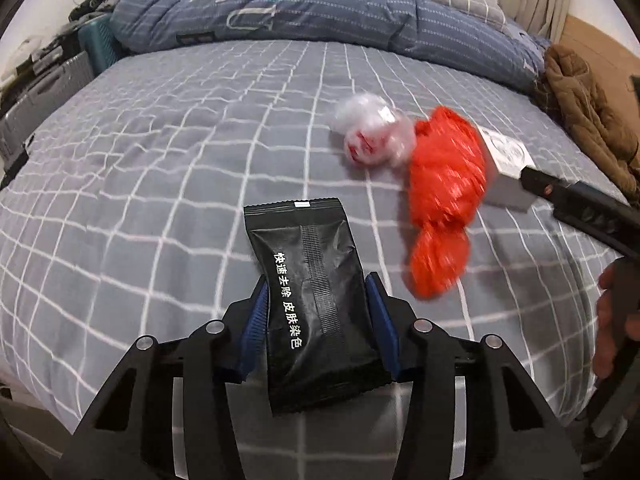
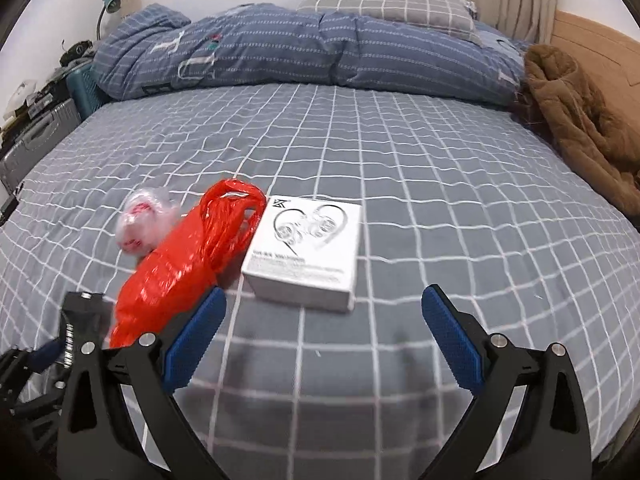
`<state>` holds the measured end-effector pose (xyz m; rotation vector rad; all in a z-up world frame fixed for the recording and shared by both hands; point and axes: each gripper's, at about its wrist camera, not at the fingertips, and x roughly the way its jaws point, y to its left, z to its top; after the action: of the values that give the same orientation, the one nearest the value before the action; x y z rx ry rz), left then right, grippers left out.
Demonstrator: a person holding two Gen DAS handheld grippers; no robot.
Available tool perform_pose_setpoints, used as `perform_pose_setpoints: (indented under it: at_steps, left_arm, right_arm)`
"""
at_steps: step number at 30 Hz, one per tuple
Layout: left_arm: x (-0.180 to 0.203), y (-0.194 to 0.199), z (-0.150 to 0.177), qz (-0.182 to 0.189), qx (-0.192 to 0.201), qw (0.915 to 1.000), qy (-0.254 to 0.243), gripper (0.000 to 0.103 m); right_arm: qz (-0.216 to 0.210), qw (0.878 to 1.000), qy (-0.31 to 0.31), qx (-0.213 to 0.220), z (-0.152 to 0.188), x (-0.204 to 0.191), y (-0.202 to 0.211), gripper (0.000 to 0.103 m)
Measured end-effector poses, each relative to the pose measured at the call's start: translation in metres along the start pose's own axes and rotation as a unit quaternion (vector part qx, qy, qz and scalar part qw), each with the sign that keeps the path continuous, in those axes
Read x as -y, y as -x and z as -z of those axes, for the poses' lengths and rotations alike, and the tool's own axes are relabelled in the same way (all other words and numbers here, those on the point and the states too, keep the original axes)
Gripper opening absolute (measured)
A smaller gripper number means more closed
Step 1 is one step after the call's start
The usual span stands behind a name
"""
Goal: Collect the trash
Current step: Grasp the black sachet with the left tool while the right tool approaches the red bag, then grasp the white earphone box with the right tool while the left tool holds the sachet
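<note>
A black sachet [image 1: 316,304] with white print lies lengthwise on the grey checked bed sheet [image 1: 160,184], and my left gripper [image 1: 318,300] is shut on it, blue pads against its two long sides. Beyond it lie a crumpled clear wrapper [image 1: 374,132], a red plastic bag [image 1: 444,196] and a white earphone box [image 2: 304,252]. My right gripper [image 2: 323,298] stands open just short of the box's near edge, nothing between its fingers; the red bag [image 2: 180,272] touches its left finger. Part of that gripper [image 1: 560,196] reaches in from the right in the left wrist view.
A folded blue duvet [image 2: 300,56] and a checked pillow [image 2: 384,0] lie across the far end of the bed. A brown coat [image 2: 580,120] is heaped on the right edge. Grey cases and clutter [image 2: 36,136] stand off the left side. A hand [image 1: 616,320] shows at right.
</note>
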<state>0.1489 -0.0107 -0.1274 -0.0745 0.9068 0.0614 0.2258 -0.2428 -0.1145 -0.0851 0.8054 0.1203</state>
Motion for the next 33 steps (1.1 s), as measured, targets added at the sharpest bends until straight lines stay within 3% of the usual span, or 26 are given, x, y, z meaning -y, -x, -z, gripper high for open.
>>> perform_pose_setpoints:
  at_steps: [11,14,16,33]
  left_arm:
    - [-0.009,-0.007,-0.020,-0.001,0.014,0.9999,-0.005,0.047]
    - [-0.009,-0.008,-0.019,0.001,0.012,0.9999,-0.003,0.047]
    - [-0.009,-0.007,-0.019,0.001,0.013,0.9999,-0.006,0.047]
    - [0.002,0.004,-0.020,0.020,0.021,0.9995,-0.014,0.047]
  right_arm:
    - [0.017,1.000,-0.007,-0.019,-0.008,-0.003,-0.037,0.093]
    - [0.009,1.000,-0.015,-0.025,-0.005,-0.004,-0.041,0.083]
    - [0.004,1.000,-0.016,-0.026,-0.004,-0.006,-0.041,0.068]
    - [0.009,1.000,-0.012,0.004,0.007,0.006,0.002,0.068]
